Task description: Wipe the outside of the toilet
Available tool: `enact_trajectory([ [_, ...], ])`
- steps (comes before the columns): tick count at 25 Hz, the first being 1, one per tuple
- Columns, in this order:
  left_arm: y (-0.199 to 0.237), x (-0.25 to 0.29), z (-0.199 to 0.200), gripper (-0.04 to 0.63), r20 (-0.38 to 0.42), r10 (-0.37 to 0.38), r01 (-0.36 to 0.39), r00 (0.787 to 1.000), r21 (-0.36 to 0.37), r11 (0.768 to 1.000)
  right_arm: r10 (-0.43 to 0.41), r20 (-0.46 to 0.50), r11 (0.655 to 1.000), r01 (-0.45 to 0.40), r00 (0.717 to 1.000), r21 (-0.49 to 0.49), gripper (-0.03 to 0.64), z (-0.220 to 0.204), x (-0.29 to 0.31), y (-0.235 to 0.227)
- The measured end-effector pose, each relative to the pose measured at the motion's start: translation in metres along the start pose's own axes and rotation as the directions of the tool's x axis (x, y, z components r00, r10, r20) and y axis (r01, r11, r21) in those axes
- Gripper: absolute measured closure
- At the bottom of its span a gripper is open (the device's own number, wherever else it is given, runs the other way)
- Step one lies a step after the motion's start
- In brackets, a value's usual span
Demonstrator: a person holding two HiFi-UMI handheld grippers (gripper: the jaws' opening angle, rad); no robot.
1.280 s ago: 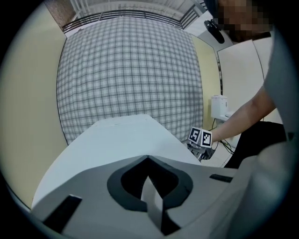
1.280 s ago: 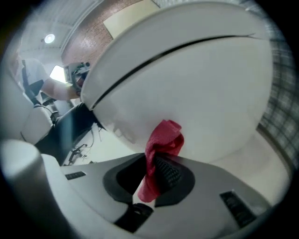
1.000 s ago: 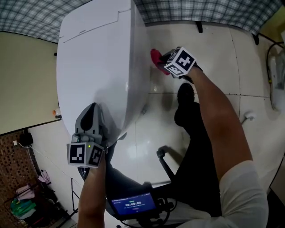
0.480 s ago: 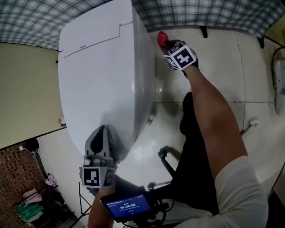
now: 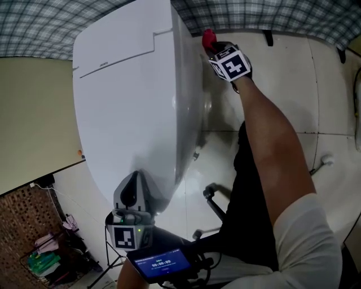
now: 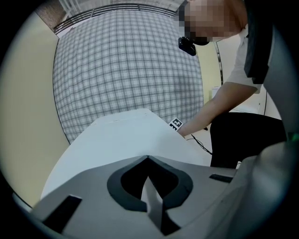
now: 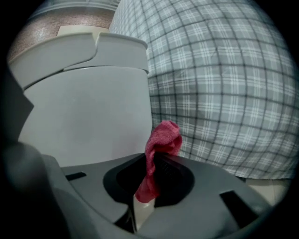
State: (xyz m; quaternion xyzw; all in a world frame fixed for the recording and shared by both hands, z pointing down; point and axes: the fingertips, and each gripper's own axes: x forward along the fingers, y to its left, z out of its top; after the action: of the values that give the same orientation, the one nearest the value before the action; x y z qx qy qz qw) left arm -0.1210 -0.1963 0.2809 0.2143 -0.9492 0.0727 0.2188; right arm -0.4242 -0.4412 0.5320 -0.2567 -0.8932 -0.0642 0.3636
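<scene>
Toilet (image 5: 135,101): white, shut, centre of the head view against the checked wall (image 5: 254,14); red cloth (image 5: 208,38) lies close to its rear right flank, pinched in the nearly closed jaws of the right gripper (image 5: 215,49). Risk, by my reading: only a thin fold is caught, so drag on the shell could pull it free, or bare jaw tips could scrape the porcelain. Right arm (image 5: 271,147) stretched far forward, gripper tilted down; left gripper (image 5: 134,180) closed on nothing, low at the toilet's front edge, contact unclear.
</scene>
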Motion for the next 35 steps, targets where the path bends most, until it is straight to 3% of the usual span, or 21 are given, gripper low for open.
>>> enact_trajectory([
  [7, 0.002, 0.0, 0.0, 0.585, 0.011, 0.007, -0.007, 1.0, -0.015, 1.0, 0.051, 0.032, 0.993, -0.054, 0.998, 0.103, 0.572, 0.009, 0.021, 0.006],
  [14, 0.015, -0.027, -0.04, 0.585, -0.01, 0.007, -0.008, 1.0, -0.044, 0.999, 0.135, 0.06, 0.967, -0.145, 0.989, 0.21, 0.572, 0.014, 0.026, 0.013],
  [19, 0.005, -0.001, -0.004, 0.585, 0.0, 0.014, -0.014, 1.0, -0.009, 1.0, 0.188, 0.095, 0.935, -0.207, 0.978, 0.287, 0.571, 0.016, 0.019, 0.017],
  [24, 0.005, 0.001, 0.001, 0.585, 0.007, 0.009, -0.009, 1.0, -0.01, 1.0, 0.246, 0.071, 0.928, -0.256, 0.967, 0.27, 0.571, 0.012, 0.013, 0.031],
  [35, 0.007, -0.001, 0.0, 0.585, 0.016, 0.006, -0.006, 1.0, -0.019, 1.0, 0.284, 0.005, 0.935, -0.279, 0.959, 0.219, 0.571, -0.004, -0.001, 0.052],
])
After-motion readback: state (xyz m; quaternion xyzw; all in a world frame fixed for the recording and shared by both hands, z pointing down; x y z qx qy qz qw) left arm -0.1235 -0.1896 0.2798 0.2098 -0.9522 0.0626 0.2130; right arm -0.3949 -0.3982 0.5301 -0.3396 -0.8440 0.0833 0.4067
